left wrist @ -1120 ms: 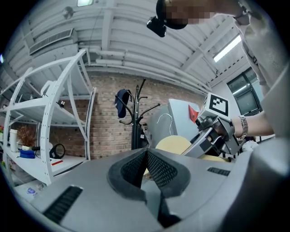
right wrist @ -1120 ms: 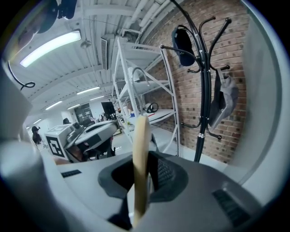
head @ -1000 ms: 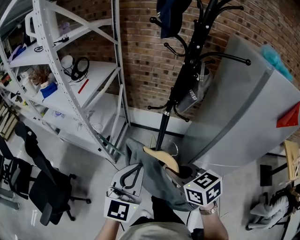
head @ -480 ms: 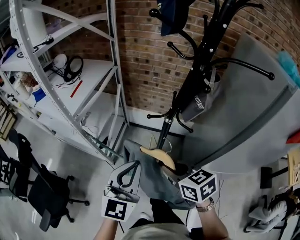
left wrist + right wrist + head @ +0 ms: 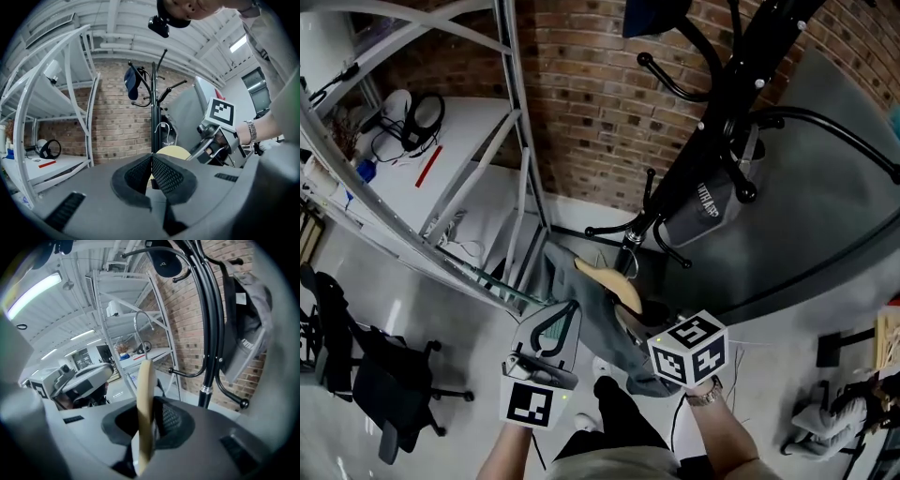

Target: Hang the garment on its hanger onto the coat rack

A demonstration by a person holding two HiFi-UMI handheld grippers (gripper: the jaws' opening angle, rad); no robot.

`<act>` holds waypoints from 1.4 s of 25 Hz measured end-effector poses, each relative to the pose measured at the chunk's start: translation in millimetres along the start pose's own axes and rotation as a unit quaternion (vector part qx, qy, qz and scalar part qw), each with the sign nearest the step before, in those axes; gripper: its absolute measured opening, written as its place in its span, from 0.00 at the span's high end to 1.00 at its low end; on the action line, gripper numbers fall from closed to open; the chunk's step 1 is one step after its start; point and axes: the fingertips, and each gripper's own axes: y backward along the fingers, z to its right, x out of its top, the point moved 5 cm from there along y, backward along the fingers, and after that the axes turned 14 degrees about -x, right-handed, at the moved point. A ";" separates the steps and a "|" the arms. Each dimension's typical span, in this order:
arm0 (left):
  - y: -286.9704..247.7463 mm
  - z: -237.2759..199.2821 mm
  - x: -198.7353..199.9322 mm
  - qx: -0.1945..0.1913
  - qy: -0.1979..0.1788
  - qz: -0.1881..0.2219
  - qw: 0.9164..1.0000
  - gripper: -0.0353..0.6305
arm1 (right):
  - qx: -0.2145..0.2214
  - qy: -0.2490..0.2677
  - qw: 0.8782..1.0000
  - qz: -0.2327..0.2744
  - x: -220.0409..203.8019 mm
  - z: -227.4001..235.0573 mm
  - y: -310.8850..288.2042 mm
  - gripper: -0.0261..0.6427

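A wooden hanger (image 5: 605, 281) with a metal hook (image 5: 140, 324) carries a grey garment (image 5: 586, 323) that droops below it. My right gripper (image 5: 652, 333) is shut on the hanger's wooden body (image 5: 144, 413), holding it edge-on with the hook up. The left gripper (image 5: 570, 311) sits just left of the garment; its jaws (image 5: 151, 157) meet at the tips with nothing between them. The black coat rack (image 5: 680, 178) rises right behind the hanger, its pole (image 5: 208, 333) and curved hooks close by. A navy cap (image 5: 132, 83) hangs at its top.
A grey bag (image 5: 708, 208) hangs on a lower rack hook. White metal shelving (image 5: 487, 159) with headphones (image 5: 420, 111) stands left, and a black office chair (image 5: 380, 389) lower left. A grey panel (image 5: 834, 216) leans right, brick wall (image 5: 591, 94) behind.
Both grippers and the hanger with its garment have moved closer to the rack's pole. The rack's hooks and grey bag now loom larger in the head view. Both grips are unchanged.
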 end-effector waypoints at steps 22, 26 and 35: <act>-69.0 -20.9 -63.2 -0.006 0.025 -0.026 0.999 0.94 | -0.034 -0.019 0.999 -0.020 -43.4 86.6 -145.2 0.87; -74.8 -22.1 -71.8 -0.001 0.048 -0.029 0.998 0.94 | -0.029 -0.031 0.999 -0.022 -47.2 87.6 -161.1 0.87; -79.8 -22.0 -90.1 0.006 0.061 -0.046 0.997 0.94 | -0.025 -0.037 0.998 -0.037 -66.5 95.5 -184.2 0.87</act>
